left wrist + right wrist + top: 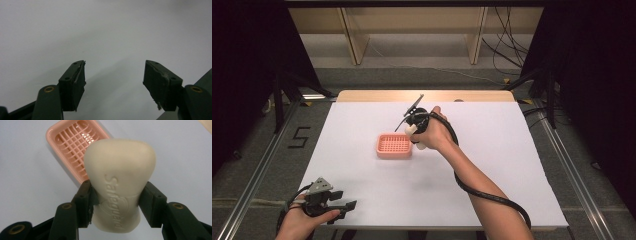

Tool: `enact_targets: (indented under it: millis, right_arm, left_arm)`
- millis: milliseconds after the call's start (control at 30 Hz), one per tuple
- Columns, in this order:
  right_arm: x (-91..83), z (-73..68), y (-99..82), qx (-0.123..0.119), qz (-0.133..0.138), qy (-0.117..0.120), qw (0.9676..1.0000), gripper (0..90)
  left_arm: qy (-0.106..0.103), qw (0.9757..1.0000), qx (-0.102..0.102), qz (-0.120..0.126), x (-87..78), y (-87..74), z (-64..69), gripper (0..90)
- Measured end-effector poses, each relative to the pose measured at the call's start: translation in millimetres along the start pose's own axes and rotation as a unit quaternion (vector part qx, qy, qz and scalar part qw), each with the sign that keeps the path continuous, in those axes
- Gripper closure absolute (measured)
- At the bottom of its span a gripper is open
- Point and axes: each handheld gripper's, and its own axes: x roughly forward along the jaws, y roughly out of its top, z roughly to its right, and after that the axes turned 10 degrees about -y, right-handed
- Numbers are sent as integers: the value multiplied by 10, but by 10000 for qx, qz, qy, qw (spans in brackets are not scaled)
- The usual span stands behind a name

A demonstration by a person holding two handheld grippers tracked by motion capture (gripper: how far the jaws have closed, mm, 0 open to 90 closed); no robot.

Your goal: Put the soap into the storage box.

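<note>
Just right of the pink soap dish (pixel 394 146), we hold the right gripper (pixel 116 195) pinching a cream soap bar (pixel 119 177) above the white worktop (pixel 492 165). Well nearer us than the dish, our left gripper (pixel 113 75) stands spread, holding nothing.

One bar of soap (pixel 117 187), one pink slatted soap dish (pixel 394 145), two handheld grippers, the left gripper (pixel 343 207) and the right gripper (pixel 116 202), and one white table (pixel 492 165) are counted.
</note>
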Motion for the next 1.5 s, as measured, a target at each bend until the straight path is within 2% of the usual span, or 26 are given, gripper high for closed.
enact_targets:
  millis: [133, 167, 267, 333, 367, 500, 533, 667, 733, 900, 933, 1067, 1200, 1233, 1333, 1500]
  right_arm:
    - [12, -3, 14, -33, 21, 3, 10000, 502]
    - [17, -15, 17, 26, -6, 9, 10000, 502]
    - [23, -6, 29, -60, 33, -15, 10000, 502]
    - [19, -30, 40, 55, -47, 51, 10000, 502]
    - [30, -27, 50, -16, 23, 18, 10000, 501]
    - [42, -39, 61, -20, 21, 8, 10000, 502]
    - [55, -35, 66, -101, 50, 16, 9999, 502]
    - [53, -52, 81, -29, 23, 13, 10000, 501]
    - [56, -45, 90, -116, 46, 16, 9999, 502]
    - [55, -56, 104, -50, 41, 16, 10000, 502]
    - [61, -47, 108, -123, 67, 10, 9999, 502]
    - [64, -50, 112, -123, 76, -5, 9999, 501]
    - [70, -73, 117, -49, 35, 16, 10000, 501]
    - [79, -66, 125, -140, 61, 2, 9999, 502]
    - [89, -69, 137, -183, 92, -7, 9998, 502]
    - [97, -87, 163, -170, 78, 12, 9998, 502]
  left_arm:
    - [-22, 10000, -4, 19, 0, 0, 2, 335]
    - [-23, 10000, 1, 14, 0, 0, 1, 335]
    - [-19, 10000, 6, 6, 0, 1, 1, 334]
    - [-24, 10000, 2, 17, -1, 0, 3, 335]
    - [-15, 10000, 6, 12, -1, 0, 3, 335]
    - [7, 10000, 13, -13, -2, 1, 0, 334]
    - [7, 10000, 8, -1, -2, 1, 1, 334]
    - [2, 10000, 4, -2, -1, 0, 1, 335]
    - [2, 10000, 4, -3, -2, 1, 1, 335]
    - [5, 10000, 13, -10, -1, 2, -1, 334]
    - [3, 10000, 12, -9, -1, 2, -1, 335]
    - [2, 10000, 9, -6, -1, 1, -1, 335]
    - [4, 10000, 23, -26, 0, 2, -2, 334]
    - [3, 10000, 20, -24, 0, 2, -1, 334]
    - [-29, 10000, 9, -7, 1, 1, 1, 334]
    - [-29, 10000, 11, -9, 1, 0, 0, 334]
